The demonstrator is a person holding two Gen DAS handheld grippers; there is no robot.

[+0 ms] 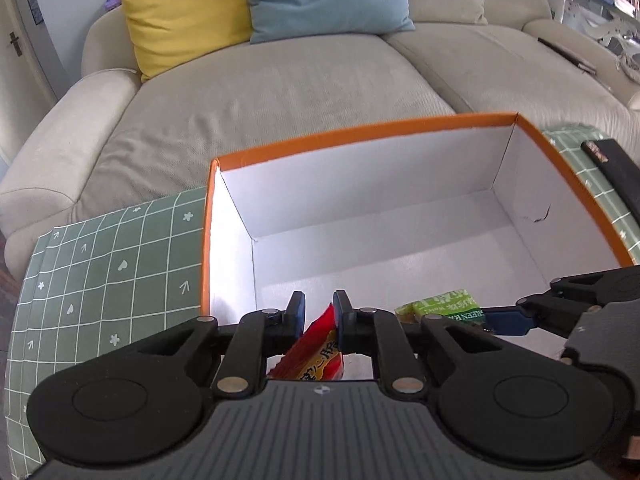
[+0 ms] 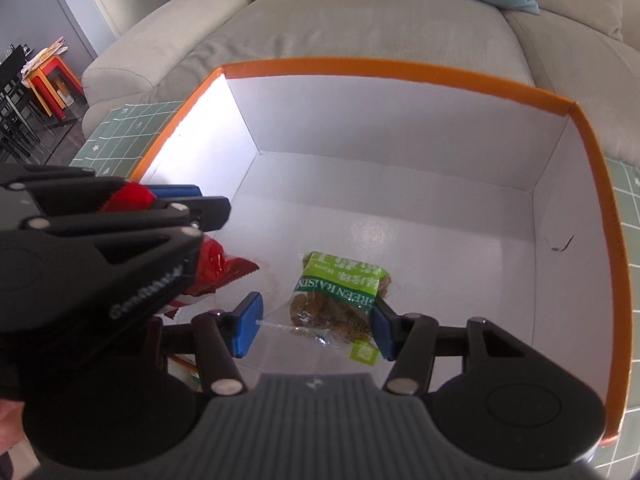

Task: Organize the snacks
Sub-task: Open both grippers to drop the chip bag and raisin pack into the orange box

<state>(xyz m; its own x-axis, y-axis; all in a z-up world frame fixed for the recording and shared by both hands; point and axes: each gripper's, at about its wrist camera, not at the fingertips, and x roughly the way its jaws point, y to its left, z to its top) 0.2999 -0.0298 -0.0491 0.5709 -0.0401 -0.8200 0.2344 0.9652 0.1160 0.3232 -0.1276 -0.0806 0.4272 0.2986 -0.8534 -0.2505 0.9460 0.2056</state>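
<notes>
With the red snack packet (image 1: 320,344) pinched by the left gripper (image 1: 319,312) and the green raisin bag (image 2: 340,296) clasped by the part-open right gripper (image 2: 314,326) near the orange box's (image 1: 360,136) near edge, a collision between them is risked.

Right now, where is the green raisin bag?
In the right wrist view the green raisin bag sits low inside the orange box, between the right tool's blue pads, with the red snack packet to its left in the left tool.

Both wrist views steeply down, sharing box (image 1: 400,132) interior.
</notes>
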